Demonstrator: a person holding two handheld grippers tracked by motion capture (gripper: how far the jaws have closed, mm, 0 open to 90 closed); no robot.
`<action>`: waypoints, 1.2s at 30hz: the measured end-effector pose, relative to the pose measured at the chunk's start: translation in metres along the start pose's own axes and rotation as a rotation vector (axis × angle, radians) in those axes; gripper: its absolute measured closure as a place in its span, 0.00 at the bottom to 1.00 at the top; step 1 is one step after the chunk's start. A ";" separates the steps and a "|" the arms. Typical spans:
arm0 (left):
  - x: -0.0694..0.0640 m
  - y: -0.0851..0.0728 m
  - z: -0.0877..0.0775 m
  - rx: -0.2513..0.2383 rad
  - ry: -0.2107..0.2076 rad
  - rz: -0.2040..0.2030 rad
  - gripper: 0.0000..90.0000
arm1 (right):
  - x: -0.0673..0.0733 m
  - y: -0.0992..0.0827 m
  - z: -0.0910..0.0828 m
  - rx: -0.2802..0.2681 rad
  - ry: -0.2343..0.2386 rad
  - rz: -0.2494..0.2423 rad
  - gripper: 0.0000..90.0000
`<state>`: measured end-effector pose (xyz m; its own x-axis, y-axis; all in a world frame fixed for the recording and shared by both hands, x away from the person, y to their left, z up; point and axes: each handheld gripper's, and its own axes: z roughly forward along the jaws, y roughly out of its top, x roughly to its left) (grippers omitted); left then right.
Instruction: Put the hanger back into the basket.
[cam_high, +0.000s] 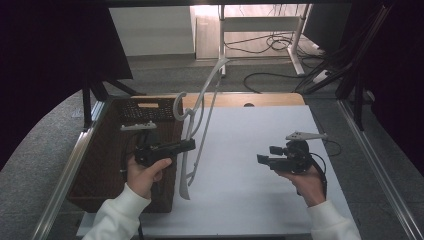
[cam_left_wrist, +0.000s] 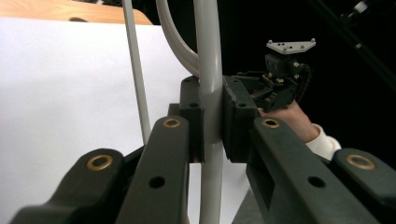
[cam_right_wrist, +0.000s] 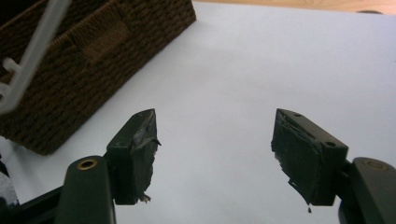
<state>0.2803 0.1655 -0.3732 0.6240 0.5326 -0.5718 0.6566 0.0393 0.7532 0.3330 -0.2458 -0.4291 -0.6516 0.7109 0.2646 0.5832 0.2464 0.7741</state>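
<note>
My left gripper (cam_high: 187, 145) was clamped on a pale grey plastic clothes hanger (cam_high: 196, 118) — in the left gripper view its two black pads (cam_left_wrist: 191, 109) pressed from either side on one thick bar of the hanger (cam_left_wrist: 208, 70), with a thinner rod (cam_left_wrist: 136, 74) running close beside it. I held the hanger raised and standing nearly on end over the left part of the white tabletop (cam_high: 250, 150), just beside the right wall of the dark woven basket (cam_high: 100, 165) that sat along the table's left edge; its hook curled near the basket's far right corner, one arm reached up and away past the far edge of the tabletop, and the lower end hung toward the near edge. I could not tell whether that lower end touched the tabletop. My left hand (cam_high: 145, 172) gripped the tool over the basket's right side. My right gripper (cam_high: 260, 159) stood apart with nothing between its jaws; in the right gripper view the worn pads (cam_right_wrist: 140, 140) were well separated over bare white tabletop (cam_right_wrist: 243, 70), with the basket's corner (cam_right_wrist: 93, 56) and a bit of the white hanger (cam_right_wrist: 37, 51) off to the upper left. My right hand (cam_high: 305, 182) held it above the right half of the tabletop — well apart from the hanger, jaws pointing toward it.
</note>
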 end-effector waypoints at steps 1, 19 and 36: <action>0.000 0.001 -0.004 0.000 0.005 0.004 0.90 | -0.002 -0.002 -0.001 0.005 -0.003 0.001 0.35; 0.007 0.024 -0.062 -0.006 0.063 0.048 0.90 | -0.009 -0.011 -0.003 0.004 -0.026 -0.003 0.34; 0.027 0.028 -0.095 0.032 0.146 0.089 0.90 | -0.010 -0.012 0.000 0.034 -0.038 0.000 0.32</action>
<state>0.2749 0.2612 -0.3367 0.6134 0.6503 -0.4481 0.6164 -0.0395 0.7865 0.3324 -0.2560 -0.4414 -0.6330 0.7351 0.2427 0.6000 0.2678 0.7539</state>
